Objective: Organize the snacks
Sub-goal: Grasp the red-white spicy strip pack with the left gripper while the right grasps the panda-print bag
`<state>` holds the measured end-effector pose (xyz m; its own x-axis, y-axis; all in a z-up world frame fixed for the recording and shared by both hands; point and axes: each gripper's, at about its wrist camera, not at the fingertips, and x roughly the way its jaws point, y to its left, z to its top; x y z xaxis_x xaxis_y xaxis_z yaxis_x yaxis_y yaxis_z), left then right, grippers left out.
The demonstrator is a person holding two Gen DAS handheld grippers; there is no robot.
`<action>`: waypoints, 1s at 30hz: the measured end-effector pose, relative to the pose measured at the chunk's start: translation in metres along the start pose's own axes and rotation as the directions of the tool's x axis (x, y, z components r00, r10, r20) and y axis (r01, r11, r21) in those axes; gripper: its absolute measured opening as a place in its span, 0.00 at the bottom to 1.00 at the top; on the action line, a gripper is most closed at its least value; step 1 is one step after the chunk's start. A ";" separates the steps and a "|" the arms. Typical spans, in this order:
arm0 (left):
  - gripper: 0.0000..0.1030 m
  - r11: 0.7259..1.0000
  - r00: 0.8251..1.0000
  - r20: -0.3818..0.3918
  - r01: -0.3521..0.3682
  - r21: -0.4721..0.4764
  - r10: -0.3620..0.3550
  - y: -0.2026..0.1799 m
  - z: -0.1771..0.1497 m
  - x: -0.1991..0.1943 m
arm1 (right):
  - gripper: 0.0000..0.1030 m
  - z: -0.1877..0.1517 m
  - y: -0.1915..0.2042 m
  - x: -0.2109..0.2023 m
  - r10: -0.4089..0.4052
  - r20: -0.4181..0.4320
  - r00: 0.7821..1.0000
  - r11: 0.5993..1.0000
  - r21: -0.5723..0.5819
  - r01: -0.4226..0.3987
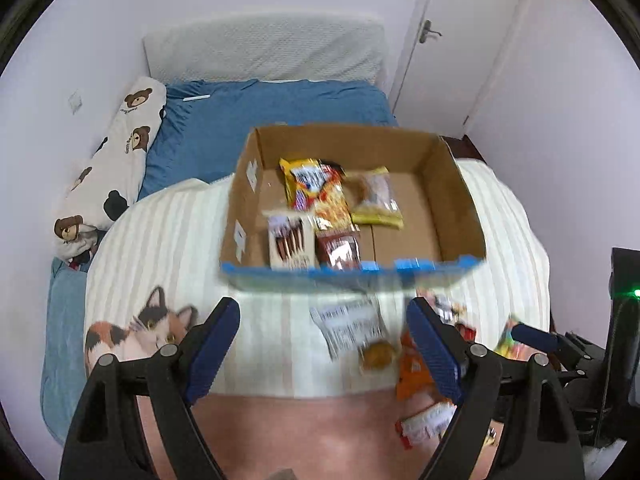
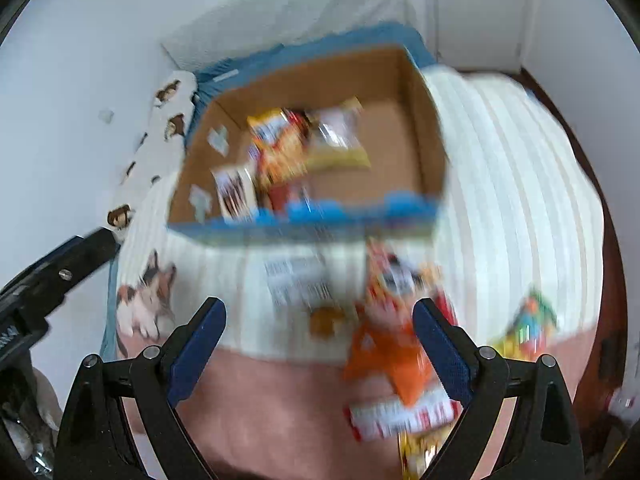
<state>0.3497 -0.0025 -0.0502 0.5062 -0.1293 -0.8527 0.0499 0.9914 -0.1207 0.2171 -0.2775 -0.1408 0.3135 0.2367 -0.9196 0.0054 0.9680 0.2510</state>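
Note:
An open cardboard box (image 1: 452, 184) with a blue front edge sits on a striped white blanket on the bed; it also shows in the right wrist view (image 2: 420, 128). Inside lie several snack packs, among them a yellow-red bag (image 1: 316, 188) and a chocolate-stick box (image 1: 290, 240). Loose snacks lie in front of the box: a clear white-label pack (image 1: 348, 324), an orange pack (image 2: 396, 360) and a red-white pack (image 2: 400, 416). My left gripper (image 1: 324, 344) is open and empty above them. My right gripper (image 2: 320, 344) is open and empty too; both views are blurred.
A cat print (image 1: 144, 328) marks the blanket at the left. A bear-print pillow (image 1: 116, 160) lies along the left wall, a blue sheet (image 1: 260, 116) behind the box. A colourful pack (image 2: 528, 328) lies far right. A door (image 1: 468, 32) stands at the back right.

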 end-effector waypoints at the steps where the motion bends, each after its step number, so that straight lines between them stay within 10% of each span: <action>1: 0.83 1.000 1.000 -0.006 -0.002 0.011 0.002 -0.006 -0.011 0.002 | 0.94 -0.012 -0.010 0.001 -0.001 -0.016 1.000 1.000 0.028 0.001; 14: 0.83 0.941 0.967 -0.248 0.037 0.337 0.051 -0.120 -0.138 0.110 | 0.94 -0.173 -0.150 0.072 -0.131 -0.272 0.954 0.888 0.395 0.234; 20: 0.83 0.871 0.935 -0.344 0.101 0.481 0.082 -0.168 -0.166 0.162 | 0.58 -0.204 -0.188 0.080 -0.030 -0.226 0.974 0.845 0.515 0.146; 26: 0.83 0.779 0.899 -0.433 0.230 0.584 0.059 -0.213 -0.184 0.196 | 0.60 -0.202 -0.214 0.069 0.016 -0.217 0.976 0.875 0.475 0.091; 30: 0.76 0.768 0.902 -0.428 0.229 0.598 0.064 -0.224 -0.187 0.199 | 0.72 -0.205 -0.226 0.063 0.038 -0.207 0.978 0.863 0.499 0.073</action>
<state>0.2782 -0.2539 -0.2874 0.0915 -0.0612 -0.9939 0.6693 0.7429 0.0159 0.0413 -0.4645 -0.3170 0.1097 0.2853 -0.9522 0.5014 0.8112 0.3008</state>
